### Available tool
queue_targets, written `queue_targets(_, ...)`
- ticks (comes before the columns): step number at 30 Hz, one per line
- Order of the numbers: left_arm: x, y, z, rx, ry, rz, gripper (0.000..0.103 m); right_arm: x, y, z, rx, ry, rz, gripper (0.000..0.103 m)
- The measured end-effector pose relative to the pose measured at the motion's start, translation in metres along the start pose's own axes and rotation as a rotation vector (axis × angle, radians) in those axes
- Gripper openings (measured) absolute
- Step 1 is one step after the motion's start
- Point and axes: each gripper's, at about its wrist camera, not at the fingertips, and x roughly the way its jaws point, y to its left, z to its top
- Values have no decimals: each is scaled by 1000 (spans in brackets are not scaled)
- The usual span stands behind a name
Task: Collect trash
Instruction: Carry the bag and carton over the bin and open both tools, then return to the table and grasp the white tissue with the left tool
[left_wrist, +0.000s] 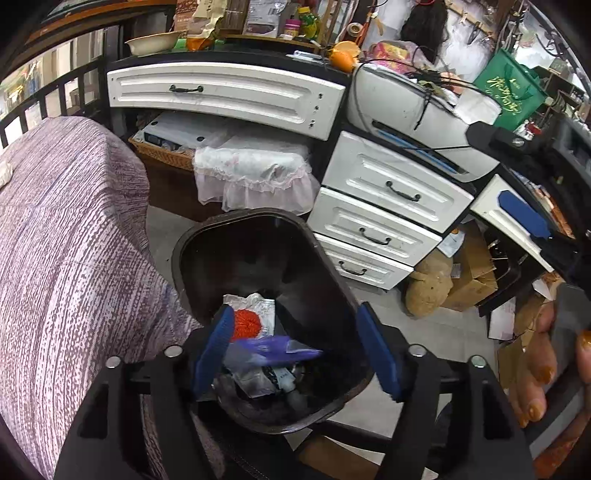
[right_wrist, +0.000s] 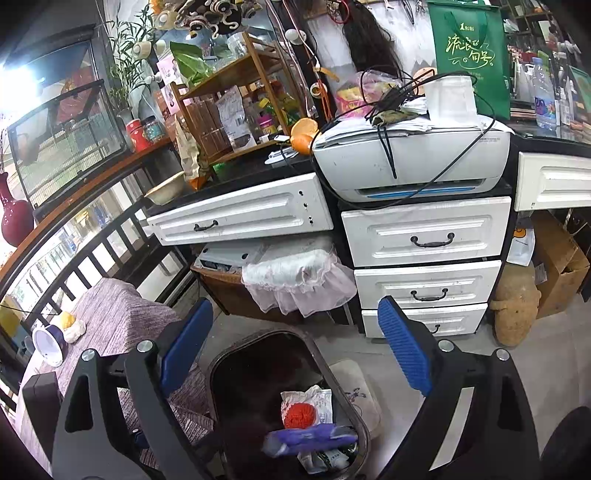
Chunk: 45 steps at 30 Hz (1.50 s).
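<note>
Left claw (left_wrist: 295, 354): jaws wide apart, right over the bin, nothing pinched
Right claw (right_wrist: 295, 354): jaws apart and empty, bin at 6 o'clock below it
Bin (left_wrist: 184, 251): dark, on the floor, at 3 o'clock from the purple cloth (left_wrist: 74, 240)
Purple wrapper (left_wrist: 280, 352): blurry, loose between the left pads, above the trash in the bin
Red ball (right_wrist: 300, 415): in the bin, on a white packet (right_wrist: 321, 402)
White drawers (right_wrist: 424, 258): at 12 o'clock past the bin
</note>
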Motion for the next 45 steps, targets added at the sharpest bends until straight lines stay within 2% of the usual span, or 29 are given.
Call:
queue_targets(6, -20, -11, 3, 48, -56, -12, 80, -15, -5, 7, 25, -85, 11, 92)
queue_targets(10, -35, -11, 6, 45, -80, -13, 83, -18, -2, 10, 11, -100, 23, 94)
queue_targets(16, -60, 3, 10, 10, -114, -4, 89, -6, 9, 6, -25, -24, 63, 94)
queue_targets(22, -83, 28, 11, 12, -137, 58, 91, 7, 41, -5, -124, 97, 158, 94)
queue_targets(25, -100, 51, 9, -24, -160, 78, 92, 14, 62, -9, -174, 148, 214, 94)
queue_targets(31, -131, 103, 4, -90, -205, 172, 95, 27, 116, -20, -287, 249, 343, 94)
queue_targets(36, -162, 158, -7, -168, -238, 272, 98, 37, 172, -38, -382, 340, 455, 94)
queue_targets(45, -220, 261, -41, -333, -270, 462, 98, 45, 269, -66, -556, 413, 609, 94)
